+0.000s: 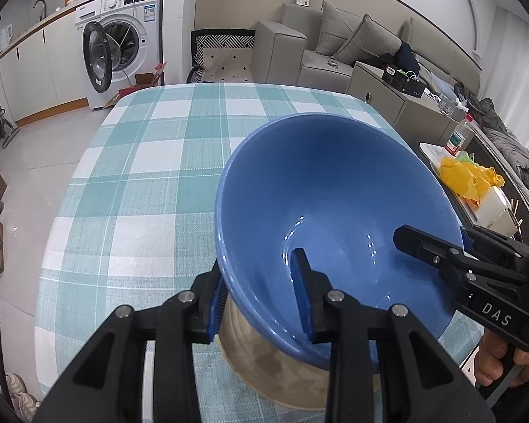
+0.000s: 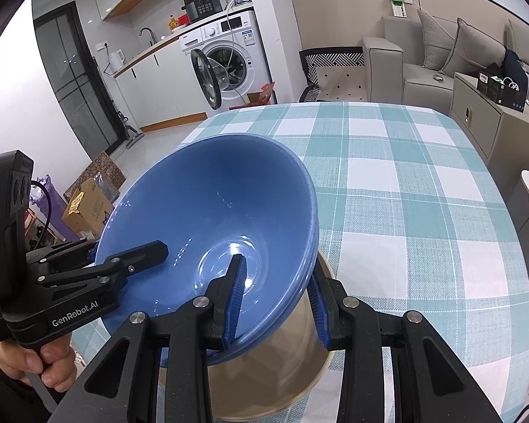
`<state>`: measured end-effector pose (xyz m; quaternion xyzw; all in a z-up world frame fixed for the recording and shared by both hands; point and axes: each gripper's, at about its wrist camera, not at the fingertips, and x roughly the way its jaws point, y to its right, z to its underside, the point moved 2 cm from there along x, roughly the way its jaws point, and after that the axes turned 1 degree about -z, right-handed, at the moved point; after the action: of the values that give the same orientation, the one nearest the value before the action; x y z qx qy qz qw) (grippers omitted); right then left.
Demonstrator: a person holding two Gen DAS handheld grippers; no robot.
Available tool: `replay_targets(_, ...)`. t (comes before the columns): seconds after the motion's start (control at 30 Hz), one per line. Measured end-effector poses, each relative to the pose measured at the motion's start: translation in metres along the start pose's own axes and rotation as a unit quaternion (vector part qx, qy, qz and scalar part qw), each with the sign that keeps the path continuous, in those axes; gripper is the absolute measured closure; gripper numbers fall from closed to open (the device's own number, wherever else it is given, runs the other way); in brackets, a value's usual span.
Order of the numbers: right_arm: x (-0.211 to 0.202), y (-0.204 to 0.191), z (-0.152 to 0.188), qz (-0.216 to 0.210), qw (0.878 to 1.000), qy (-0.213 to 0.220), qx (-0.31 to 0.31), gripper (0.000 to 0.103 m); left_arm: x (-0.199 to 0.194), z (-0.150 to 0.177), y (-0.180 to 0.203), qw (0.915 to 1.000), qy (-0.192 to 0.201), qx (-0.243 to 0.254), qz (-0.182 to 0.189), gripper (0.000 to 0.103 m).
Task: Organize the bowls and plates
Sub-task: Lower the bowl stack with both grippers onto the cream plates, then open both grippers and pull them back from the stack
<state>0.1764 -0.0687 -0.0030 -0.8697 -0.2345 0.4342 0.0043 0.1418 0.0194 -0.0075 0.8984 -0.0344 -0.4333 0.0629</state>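
A glossy blue ceramic bowl (image 1: 335, 218), wide and conical with a smooth glazed inside that catches small highlights, is held tilted above a table (image 1: 141, 183) draped in a woven teal-and-white checked cloth. In the right wrist view a second rim line shows just under the first, so it may be two nested bowls; this cannot be told for certain. Beneath it sits a beige, matte, round-walled bowl (image 1: 275, 363) resting on the cloth.

The left tool (image 1: 261, 303) is clamped on the blue bowl's near rim, one ribbed blue pad inside the wall and one outside. The right tool (image 2: 277, 303) grips the opposite rim the same way, one black finger reaching inside the bowl and the other against its outer wall. A hand (image 2: 35, 363) wraps the left tool's black handle.

Beyond the table stand a white front-loading washing machine (image 1: 123, 38) with its round door swung open, a grey upholstered sofa (image 1: 352, 46) with cushions, and a side surface carrying a crumpled yellow plastic bag (image 1: 469, 179) and a clear bottle (image 1: 458, 135).
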Motion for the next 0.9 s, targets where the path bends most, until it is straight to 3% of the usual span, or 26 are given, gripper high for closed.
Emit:
replay_targets(0.4,0.000,-0.001,-0.002,0.006,1.000,-0.002,-0.003,0.068,0.005,-0.005,0.000,1.0000,0.001,0.006,-0.001,0.070)
replay_targets(0.6,-0.003,0.001,-0.005,-0.008,1.000,-0.001,0.009,0.068,0.003,-0.004,-0.002,0.9999,0.004,0.009,0.001,0.063)
replay_targets(0.67,-0.005,0.006,-0.007,-0.013,1.000,-0.002,0.016,0.060,-0.001,-0.004,-0.004,0.9999,0.009,0.010,0.001,0.044)
replay_targets(0.8,-0.018,0.016,-0.012,-0.009,1.000,0.008,0.021,0.048,-0.016,-0.006,-0.011,0.9996,0.028,0.008,-0.003,0.039)
replay_targets(0.87,-0.027,0.020,-0.014,-0.018,1.000,0.014,0.017,0.026,-0.027,-0.007,-0.015,0.9986,0.050,0.008,-0.011,0.009)
replay_targets(0.9,-0.032,0.023,-0.015,-0.022,0.999,0.022,0.018,0.019,-0.032,-0.007,-0.016,0.9979,0.063,0.009,-0.015,0.003)
